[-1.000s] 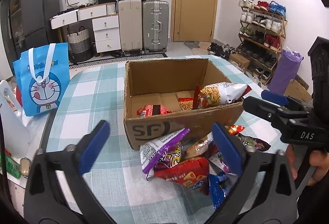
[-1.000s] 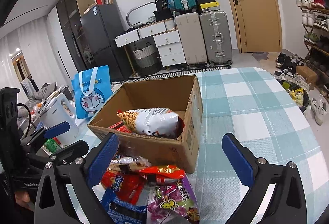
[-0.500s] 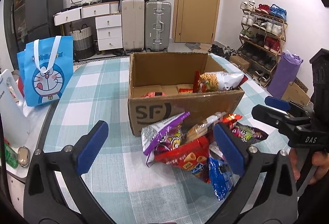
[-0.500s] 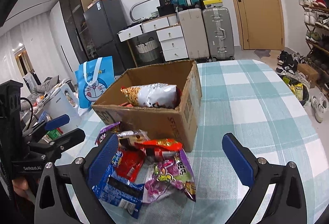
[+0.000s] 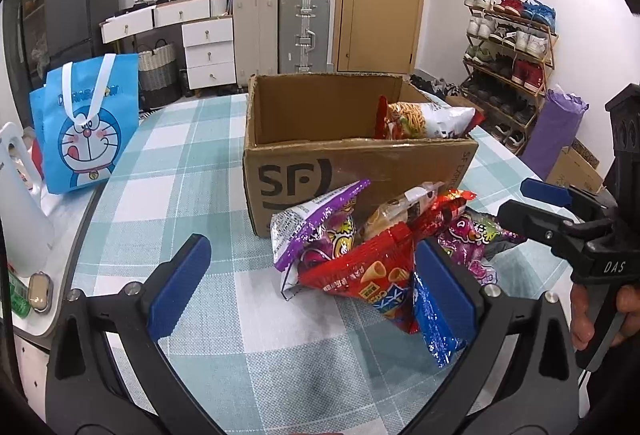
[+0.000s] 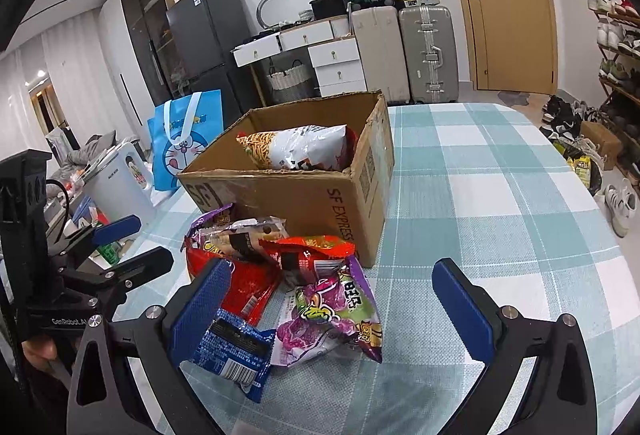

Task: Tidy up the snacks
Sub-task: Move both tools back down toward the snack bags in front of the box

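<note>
- Your view into the cardboard box (image 5: 360, 171) is limited: from the left wrist camera only the far inner wall and the top of one white-and-red snack bag (image 5: 428, 119) show above the near wall. The box floor is hidden.
- The snack pile (image 5: 372, 255) overlaps heavily. You can separate a purple-edged bag (image 5: 312, 227), a red bag (image 5: 368, 271), a blue packet (image 5: 432, 319) and a purple-and-green bag (image 6: 332, 311); the packs beneath them cannot be told apart.
- The blue packet is partly covered by your left gripper's right pad in the left wrist camera, and by your right gripper's left pad in the right wrist camera. Whether either pad touches it cannot be told.
- At the lower right edge of the left wrist frame, your hand (image 5: 600, 311) is cut off by the lens border.
- Left gripper (image 5: 312, 283): jaws spread wide, nothing held. It sits low in frame, over the checked tablecloth (image 5: 168, 203), with the pile between and beyond the pads.
- Right gripper (image 6: 332, 307): jaws spread wide, nothing held. The purple-and-green bag lies between its pads.
- Task items: the pile lies on the tablecloth, at centre frame in both views, against the near wall of the box. One bag is already inside the box, at its right side in the left wrist camera.
- A blue cartoon bag (image 5: 88, 127) stands at centre left of the left wrist frame, well apart from the pile.
</note>
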The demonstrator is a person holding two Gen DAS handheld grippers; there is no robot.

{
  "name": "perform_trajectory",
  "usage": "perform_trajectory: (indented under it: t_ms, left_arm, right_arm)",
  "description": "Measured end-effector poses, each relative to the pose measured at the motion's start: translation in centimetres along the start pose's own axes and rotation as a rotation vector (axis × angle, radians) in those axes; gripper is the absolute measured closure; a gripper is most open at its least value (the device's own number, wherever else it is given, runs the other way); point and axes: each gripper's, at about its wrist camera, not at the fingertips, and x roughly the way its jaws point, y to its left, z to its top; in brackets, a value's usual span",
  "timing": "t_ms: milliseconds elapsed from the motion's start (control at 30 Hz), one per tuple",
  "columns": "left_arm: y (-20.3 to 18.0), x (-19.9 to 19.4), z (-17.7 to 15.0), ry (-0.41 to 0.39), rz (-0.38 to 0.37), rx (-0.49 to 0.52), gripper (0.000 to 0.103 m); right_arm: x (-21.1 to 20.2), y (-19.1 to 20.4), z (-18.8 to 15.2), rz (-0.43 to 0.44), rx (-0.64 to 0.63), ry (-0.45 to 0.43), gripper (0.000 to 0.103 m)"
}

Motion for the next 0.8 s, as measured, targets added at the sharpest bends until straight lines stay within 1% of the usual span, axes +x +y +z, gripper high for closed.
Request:
perform_trajectory:
  t_ms: [300,400,500,633,800]
  left_arm:
    - [0.1,0.7,-0.3,0.024,-0.004,0.0,0.001]
    - [0.1,0.9,-0.4,0.032,-0.009,0.001,0.001]
    - [0.1,1.2,-0.5,0.038,-0.01,0.004,0.001]
    - [-0.1,1.4,-0.7,0.047,-0.014,0.013,0.001]
    - [-0.1,1.9,-0.9,0.061,-0.018,0.011,0.001]
  right_arm:
    - [0.8,0.3,-0.3,0.013,-0.014,0.051,0.001]
    - [1.3,0.2,-0.4,0.015,-0.013,0.077,0.001]
    - [2.0,-0.1,-0.7,0.017,-0.004,0.124,0.001]
    - [2.6,-0.4,-1.1,0.011,-0.007,0.157,0.001]
    - [3.1,-0.5,-1.5,0.019,-0.002,0.164,0.001]
